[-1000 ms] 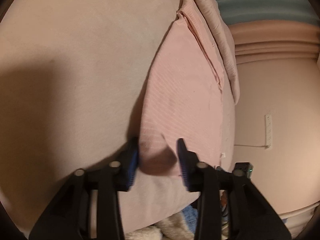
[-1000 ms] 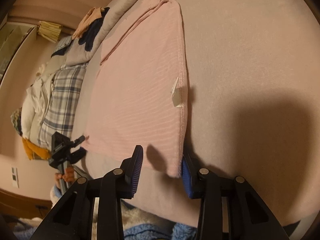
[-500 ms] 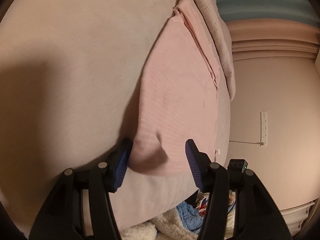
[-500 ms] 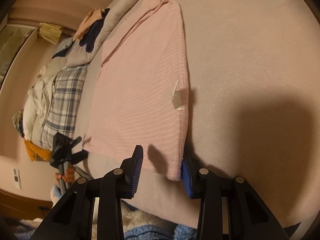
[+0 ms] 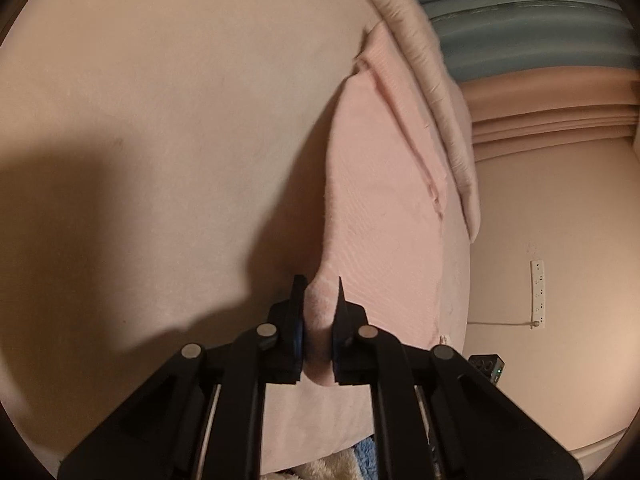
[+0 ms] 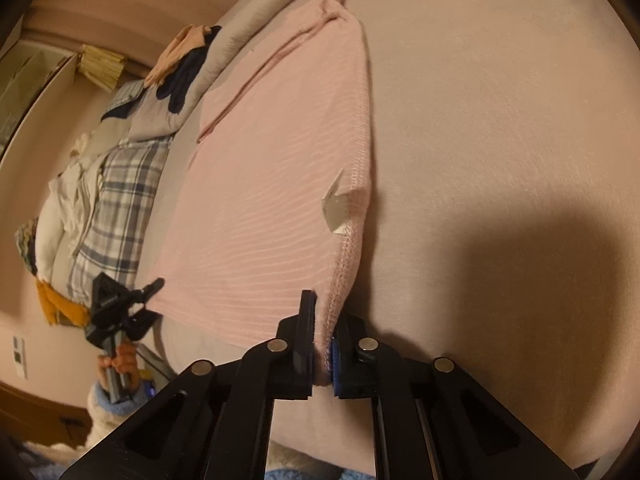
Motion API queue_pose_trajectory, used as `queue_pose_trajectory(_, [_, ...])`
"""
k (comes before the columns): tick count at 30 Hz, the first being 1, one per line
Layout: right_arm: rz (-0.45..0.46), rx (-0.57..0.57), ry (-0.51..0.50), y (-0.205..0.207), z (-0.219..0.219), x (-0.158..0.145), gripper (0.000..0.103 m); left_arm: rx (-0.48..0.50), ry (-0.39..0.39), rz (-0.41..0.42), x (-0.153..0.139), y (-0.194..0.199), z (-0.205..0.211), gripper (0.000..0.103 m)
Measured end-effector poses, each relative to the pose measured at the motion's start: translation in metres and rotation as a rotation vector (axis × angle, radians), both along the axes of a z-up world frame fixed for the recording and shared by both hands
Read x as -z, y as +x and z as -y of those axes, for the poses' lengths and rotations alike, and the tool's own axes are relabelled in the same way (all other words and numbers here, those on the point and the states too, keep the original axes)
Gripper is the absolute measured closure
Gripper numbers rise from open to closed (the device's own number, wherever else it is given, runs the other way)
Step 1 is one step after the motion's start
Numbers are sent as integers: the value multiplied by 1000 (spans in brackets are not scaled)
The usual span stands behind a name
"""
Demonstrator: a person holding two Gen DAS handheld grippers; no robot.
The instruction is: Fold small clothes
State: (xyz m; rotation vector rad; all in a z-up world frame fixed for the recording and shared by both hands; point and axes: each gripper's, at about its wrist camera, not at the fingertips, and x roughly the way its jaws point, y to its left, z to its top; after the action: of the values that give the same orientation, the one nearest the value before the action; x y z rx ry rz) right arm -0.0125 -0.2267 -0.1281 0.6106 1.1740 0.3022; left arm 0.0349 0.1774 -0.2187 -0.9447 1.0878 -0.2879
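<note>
Left wrist view: a pale bed surface [image 5: 152, 128] fills the frame, with a quilted cover [image 5: 436, 92] along its far edge and a wall with an outlet strip [image 5: 537, 289] beyond. The pink garment [image 5: 380, 220] lies flat near the bed's right margin. The left gripper [image 5: 319, 312] has just been closing; where its jaws stood wide around the near corner half a second ago, they now pinch a bunched fold of that corner between the pads. To the left, the surface is bare and shadowed, with ample room to carry the cloth.

Right wrist view: the same bed, with a heap of other clothes [image 6: 116, 184] and a plaid item [image 6: 112, 216] along the far-left side. The right gripper [image 6: 322, 350] has likewise just been closing and now clamps the garment's stitched hem corner; a white label [image 6: 336, 208] stands up just inside the hem. The left tool shows at the opposite near corner, held by a hand [image 6: 120, 360].

Judgement: both near corners are secured, so the fold can begin. The bed's near edge is close behind both tools; free space lies ahead and right.
</note>
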Motion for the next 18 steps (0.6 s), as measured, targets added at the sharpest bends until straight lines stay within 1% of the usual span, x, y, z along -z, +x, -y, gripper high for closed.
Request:
queue_pose_trajectory(2, [50,15,53,1,-3,-7,96,-1,14,68,-20,-2,7,95])
queue_pose_trajectory(4, [168,29,128,-1,-3,-28,96,-6,9,154,-42,-5,13,95])
queue_pose_trajectory(5, [205,27,138,-3,-4,-37,96,-16,-2,206,-57,-6,15,95])
queue_pose_trajectory(6, [260,22,147,-3,-6,-51,96,-24,-10,242,-68,-7,14,96])
queue_pose_trajectory(8, [317,20,156,-4,-6,-68,96,-52,-30,296,-86,-9,11,96])
queue_pose_trajectory(9, [352,25,171,-4,-4,-79,96,-66,-52,327,-95,-11,9,96])
queue_pose_trajectory(10, [369,28,184,-5,-3,-84,96,-78,-61,358,-103,-15,7,96])
queue_pose_trajectory(12, [411,35,199,-9,0,-95,96,-86,-78,388,-110,-21,5,96])
queue_pose_trajectory(15, [430,43,222,-18,2,-99,96,-89,-98,407,-115,-30,5,96])
queue_pose_trajectory(18, [429,39,236,-30,1,-101,96,-82,-118,423,-123,-40,7,96])
